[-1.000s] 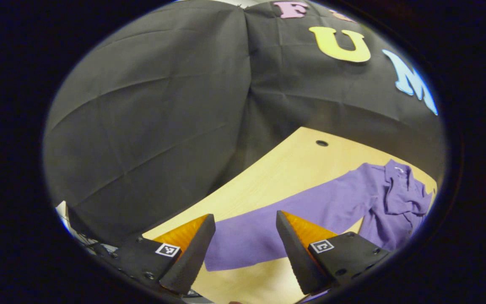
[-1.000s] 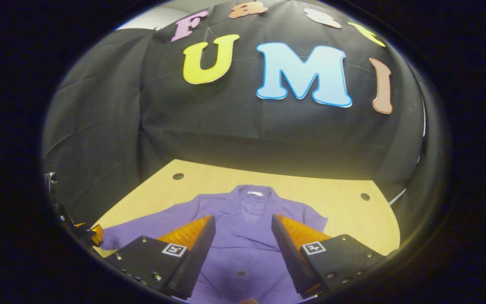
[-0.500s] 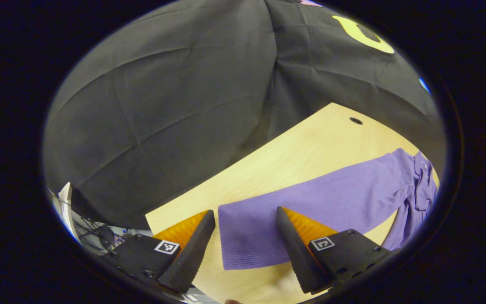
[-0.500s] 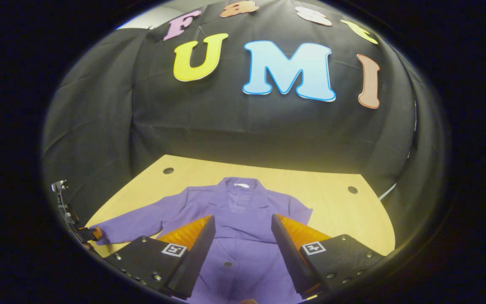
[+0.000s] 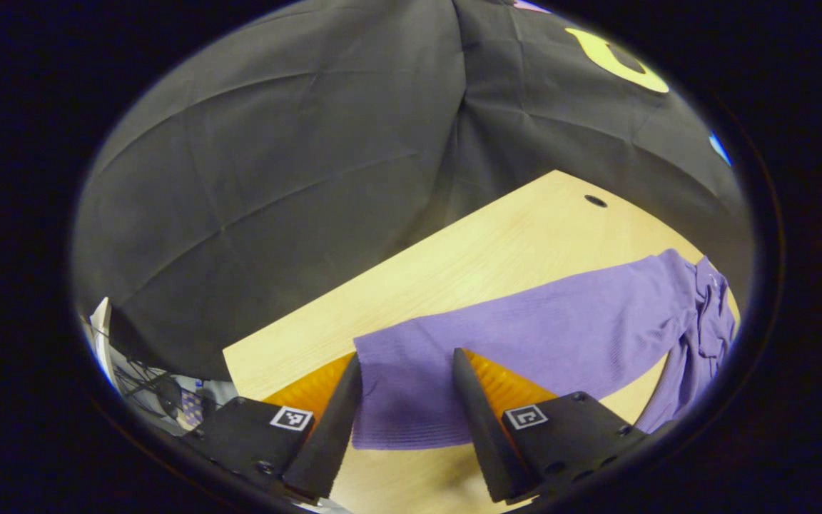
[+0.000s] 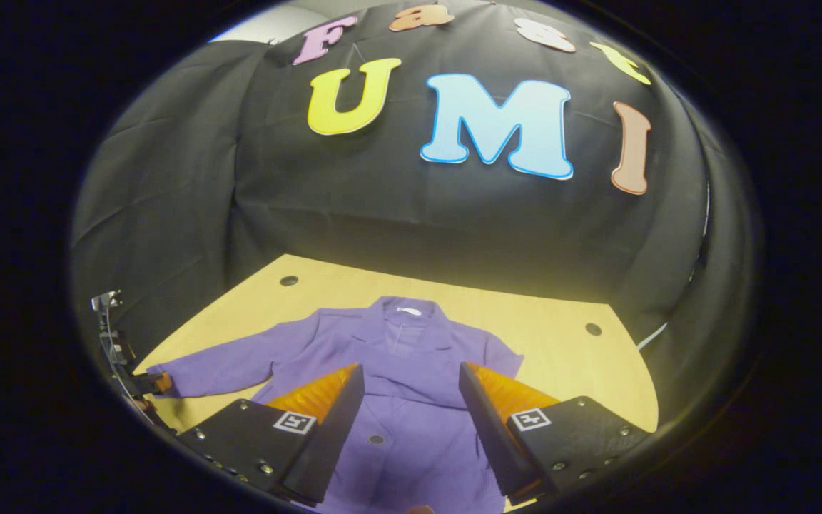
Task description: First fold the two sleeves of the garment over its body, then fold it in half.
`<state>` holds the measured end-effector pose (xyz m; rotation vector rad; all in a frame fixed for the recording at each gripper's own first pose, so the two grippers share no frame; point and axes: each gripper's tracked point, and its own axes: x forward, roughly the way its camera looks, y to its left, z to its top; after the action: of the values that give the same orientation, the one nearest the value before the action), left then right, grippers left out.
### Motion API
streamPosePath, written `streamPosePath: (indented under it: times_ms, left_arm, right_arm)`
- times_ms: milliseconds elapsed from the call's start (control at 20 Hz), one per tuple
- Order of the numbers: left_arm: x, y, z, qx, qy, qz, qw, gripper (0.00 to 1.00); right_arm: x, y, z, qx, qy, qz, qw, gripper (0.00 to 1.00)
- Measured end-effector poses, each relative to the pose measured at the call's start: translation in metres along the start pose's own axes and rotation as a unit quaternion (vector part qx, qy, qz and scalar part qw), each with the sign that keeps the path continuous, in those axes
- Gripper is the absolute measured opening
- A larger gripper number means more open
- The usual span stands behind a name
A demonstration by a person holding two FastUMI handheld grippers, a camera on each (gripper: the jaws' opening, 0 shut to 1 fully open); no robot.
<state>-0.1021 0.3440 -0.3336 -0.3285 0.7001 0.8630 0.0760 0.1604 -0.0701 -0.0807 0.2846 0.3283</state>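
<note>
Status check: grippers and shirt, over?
Left gripper open, straddling sleeve cuff. Right gripper open over the shirt body. Nothing folded yet. Table unobstructed.

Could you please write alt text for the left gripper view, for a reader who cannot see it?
The left tongs stand open around the cuff end of a purple garment's sleeve, which lies stretched out flat across a light wooden table. The rest of the garment is bunched at the far right, with black cloth behind.
</note>
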Motion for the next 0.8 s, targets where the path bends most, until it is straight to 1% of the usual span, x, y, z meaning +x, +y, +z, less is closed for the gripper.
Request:
streamPosePath:
  times_ms: [50, 100, 250, 350, 450, 550, 700, 800]
  left_arm:
    - [0.001, -0.001, -0.001, 0.007, -0.001, 0.000, 1.000, 0.79]
    - [0.000, -0.005, -0.001, 0.013, -0.004, -0.013, 1.000, 0.73]
    - [0.001, -0.020, 0.000, 0.034, -0.005, -0.029, 0.999, 0.34]
    - [0.000, -0.019, 0.001, 0.043, -0.002, -0.030, 0.999, 0.18]
    - [-0.005, -0.029, 0.002, 0.023, 0.013, -0.049, 0.998, 0.07]
    - [-0.010, -0.035, 0.005, 0.002, 0.021, -0.065, 0.998, 0.07]
    - [-0.036, -0.067, 0.022, -0.039, 0.013, -0.122, 0.992, 0.07]
    - [-0.052, -0.080, 0.033, -0.040, 0.004, -0.138, 0.990, 0.07]
  right_arm:
    - [-0.002, -0.001, -0.003, 0.004, 0.002, 0.002, 1.000, 0.84]
    - [-0.003, -0.003, -0.006, 0.008, 0.004, 0.002, 1.000, 0.84]
    - [-0.008, -0.012, -0.013, 0.020, 0.007, -0.001, 1.000, 0.84]
    - [-0.009, -0.020, -0.018, 0.027, 0.009, -0.006, 1.000, 0.84]
    - [-0.014, -0.030, -0.019, 0.033, 0.008, -0.012, 0.999, 0.84]
    - [-0.021, -0.041, -0.021, 0.038, 0.007, -0.020, 0.999, 0.84]
    - [-0.025, -0.055, -0.027, 0.048, 0.007, -0.029, 0.998, 0.84]
    - [-0.027, -0.061, -0.030, 0.058, 0.006, -0.031, 0.998, 0.84]
